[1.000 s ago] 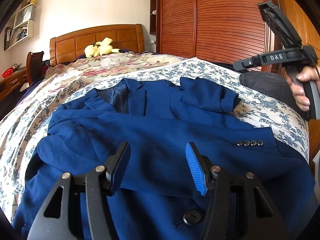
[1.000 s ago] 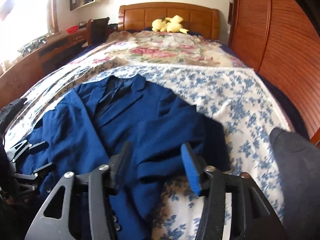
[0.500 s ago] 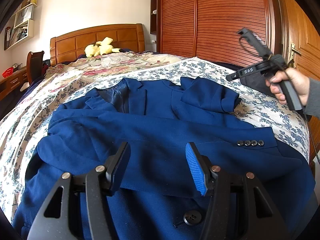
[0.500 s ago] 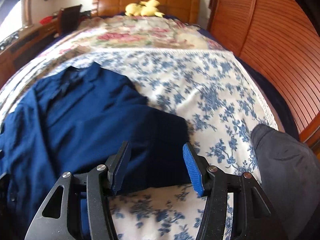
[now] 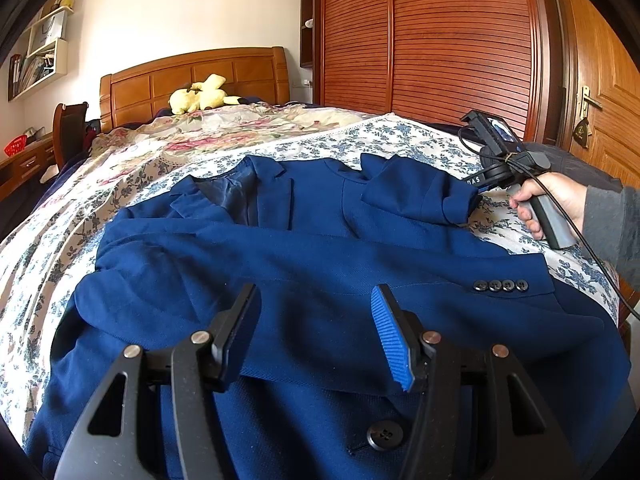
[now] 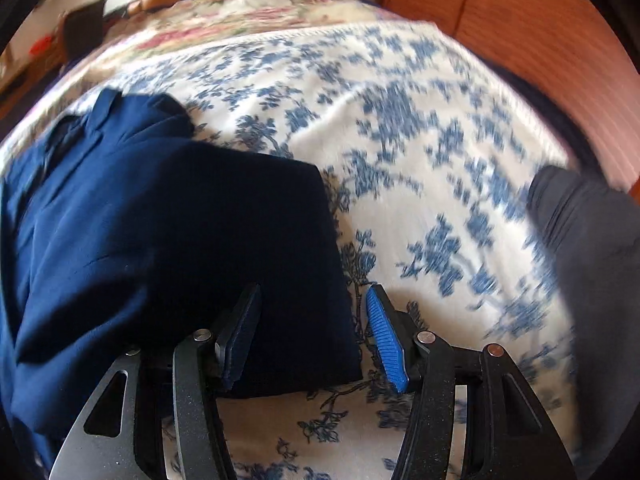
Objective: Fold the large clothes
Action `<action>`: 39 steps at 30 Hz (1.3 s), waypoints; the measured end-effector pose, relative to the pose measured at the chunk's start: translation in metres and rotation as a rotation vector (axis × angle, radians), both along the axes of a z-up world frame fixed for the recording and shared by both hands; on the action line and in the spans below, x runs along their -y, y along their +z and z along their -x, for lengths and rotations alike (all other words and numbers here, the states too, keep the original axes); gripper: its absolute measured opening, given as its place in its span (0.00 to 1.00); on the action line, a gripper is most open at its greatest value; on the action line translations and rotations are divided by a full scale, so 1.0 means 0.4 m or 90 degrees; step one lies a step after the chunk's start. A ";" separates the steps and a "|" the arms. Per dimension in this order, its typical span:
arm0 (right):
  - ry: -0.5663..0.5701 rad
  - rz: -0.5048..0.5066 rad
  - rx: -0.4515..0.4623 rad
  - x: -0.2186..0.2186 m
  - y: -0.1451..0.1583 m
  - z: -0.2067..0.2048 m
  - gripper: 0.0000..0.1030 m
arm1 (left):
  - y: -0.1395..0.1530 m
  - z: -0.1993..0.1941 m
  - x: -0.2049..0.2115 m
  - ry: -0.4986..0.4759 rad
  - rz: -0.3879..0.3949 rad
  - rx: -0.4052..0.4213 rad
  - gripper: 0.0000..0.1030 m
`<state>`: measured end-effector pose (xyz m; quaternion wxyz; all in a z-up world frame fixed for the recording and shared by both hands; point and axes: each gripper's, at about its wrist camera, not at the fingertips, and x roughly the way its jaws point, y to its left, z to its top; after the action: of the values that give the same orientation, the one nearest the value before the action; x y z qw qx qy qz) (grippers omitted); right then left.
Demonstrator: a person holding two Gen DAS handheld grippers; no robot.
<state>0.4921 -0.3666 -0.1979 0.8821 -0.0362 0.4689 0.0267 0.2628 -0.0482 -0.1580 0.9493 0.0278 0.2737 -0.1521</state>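
We had the navy blazer (image 5: 328, 264) laid face up across the blue-flowered bedspread (image 6: 400, 128), collar toward the headboard (image 5: 192, 80) and hem toward us, so both sleeves could be worked from the foot of the bed. One sleeve (image 5: 320, 268) lay crosswise over the chest, its four cuff buttons (image 5: 500, 285) near the jacket's right-hand edge; we judged that fold to be finished. The other shoulder and sleeve (image 5: 416, 192) sat bunched in a loose flap at the far right, not yet flat.

Our left gripper (image 5: 316, 332) hovered low over the front of the blazer, above the crossed sleeve, with its jaws apart and nothing between them. We read it as waiting there, ready to pin the cloth while the other hand worked.

Our right gripper (image 6: 312, 336) pointed steeply down at the outer corner of that bunched flap (image 6: 256, 264). Its jaws stood apart, straddling the dark edge of the cloth, the pads not pressing on it. The right-wrist view was blurred. In the left view our hand (image 5: 548, 200) held the handle just beside the flap, a cable trailing off it. A grey garment (image 6: 592, 248) lay apart near the bed's right edge.
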 end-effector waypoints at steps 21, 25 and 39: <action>0.139 0.009 0.201 -0.205 0.386 0.218 0.08 | 0.056 0.079 -0.102 0.022 0.020 0.001 0.55; 0.194 0.011 0.239 -0.289 0.478 0.279 0.08 | 0.076 0.112 -0.135 0.034 0.018 0.005 0.55; 0.362 -0.024 0.348 -0.560 0.715 0.503 0.08 | 0.184 0.219 -0.271 0.091 0.024 0.058 0.55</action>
<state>0.2907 -0.1427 0.0880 0.9324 -0.1544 0.1873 0.2676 0.1752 0.0602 -0.0843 0.9695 -0.0026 0.2288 -0.0874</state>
